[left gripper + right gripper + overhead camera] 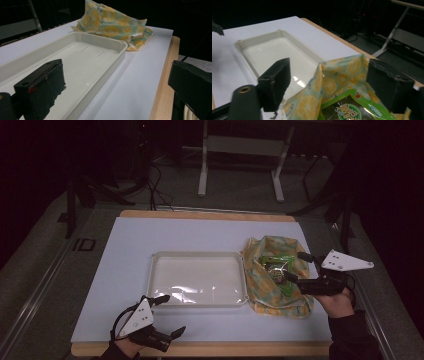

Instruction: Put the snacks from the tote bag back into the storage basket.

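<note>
Left gripper [167, 315] sits low at the near left edge of the table [200, 350], jaws apart with nothing between them, pointing right along the front of the white tray [195, 301]; hand rests near the table edge, wrist low. The tray has nothing in it and lies mid-mat, on the white mat [125, 270].

Right of the tray, touching its right rim: a lemon-print cloth bag [265, 295], mouth open, with a green seaweed snack packet [277, 267] lying in the opening. Bag looks soft, limp and light, and would likely sag if lifted by one edge. The packet is probably light, thin crinkly foil, slippery and crushable; best pinched at a flat sealed edge or corner, not across the middle.

Right gripper [297, 267] comes in from the right, held roughly level and aimed left over the bag. Jaws spread wide, straddling the packet [347, 110] from above, pads not pressing on it. Right hand [337, 300] sits behind, forearm from bottom right.
</note>
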`<state>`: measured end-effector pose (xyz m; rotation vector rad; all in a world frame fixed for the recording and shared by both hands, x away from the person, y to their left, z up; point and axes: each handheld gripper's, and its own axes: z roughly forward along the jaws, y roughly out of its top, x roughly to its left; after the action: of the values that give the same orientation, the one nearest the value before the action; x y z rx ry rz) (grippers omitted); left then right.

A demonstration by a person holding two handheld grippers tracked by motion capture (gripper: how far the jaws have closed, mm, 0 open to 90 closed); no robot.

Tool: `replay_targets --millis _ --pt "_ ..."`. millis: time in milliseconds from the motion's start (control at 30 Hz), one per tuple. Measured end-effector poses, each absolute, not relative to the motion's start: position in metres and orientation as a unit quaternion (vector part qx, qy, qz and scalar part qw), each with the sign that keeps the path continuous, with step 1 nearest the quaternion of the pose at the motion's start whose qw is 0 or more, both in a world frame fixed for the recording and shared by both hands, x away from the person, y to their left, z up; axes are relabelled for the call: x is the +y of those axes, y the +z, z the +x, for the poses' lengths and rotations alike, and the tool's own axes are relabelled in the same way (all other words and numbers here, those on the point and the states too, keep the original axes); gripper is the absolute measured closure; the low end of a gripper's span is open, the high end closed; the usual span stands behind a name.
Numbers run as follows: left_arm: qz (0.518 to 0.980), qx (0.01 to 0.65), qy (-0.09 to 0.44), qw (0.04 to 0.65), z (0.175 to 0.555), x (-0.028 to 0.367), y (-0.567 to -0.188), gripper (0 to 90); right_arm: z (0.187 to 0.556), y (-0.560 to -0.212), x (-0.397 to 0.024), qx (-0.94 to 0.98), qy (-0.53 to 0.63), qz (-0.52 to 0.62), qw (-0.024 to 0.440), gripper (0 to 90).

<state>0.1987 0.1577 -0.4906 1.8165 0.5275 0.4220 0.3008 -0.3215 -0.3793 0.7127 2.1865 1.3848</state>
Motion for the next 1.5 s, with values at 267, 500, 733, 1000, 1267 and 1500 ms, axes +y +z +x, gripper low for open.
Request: replay_targets --millis 267,500,733,1000,1267,1500 --pt "0.774 0.226 0.178 0.564 0.200 0.157 -0.491 1.1 0.314 -0.395 -0.328 0.784 0.494 0.292 0.236 22.2" --pt "0.774 0.226 0.179 0.564 0.200 0.157 -0.491 1.1 0.324 -0.409 -0.333 0.784 0.482 0.314 0.233 24.0" --pt "0.774 0.225 0.178 0.564 0.200 0.157 -0.491 1.1 0.333 -0.425 -0.337 0.782 0.469 0.338 0.232 27.2" --pt "0.775 0.224 0.178 0.564 0.199 0.157 -0.491 1.2 0.347 -0.448 -0.345 0.780 0.455 0.370 0.220 28.7" --pt "0.776 0.223 0.177 0.563 0.199 0.156 -0.491 1.1 0.356 -0.470 -0.353 0.776 0.432 0.403 0.220 32.6" --pt "0.777 0.222 0.176 0.563 0.200 0.156 -0.492 1.1 0.365 -0.490 -0.356 0.777 0.405 0.434 0.209 36.5"
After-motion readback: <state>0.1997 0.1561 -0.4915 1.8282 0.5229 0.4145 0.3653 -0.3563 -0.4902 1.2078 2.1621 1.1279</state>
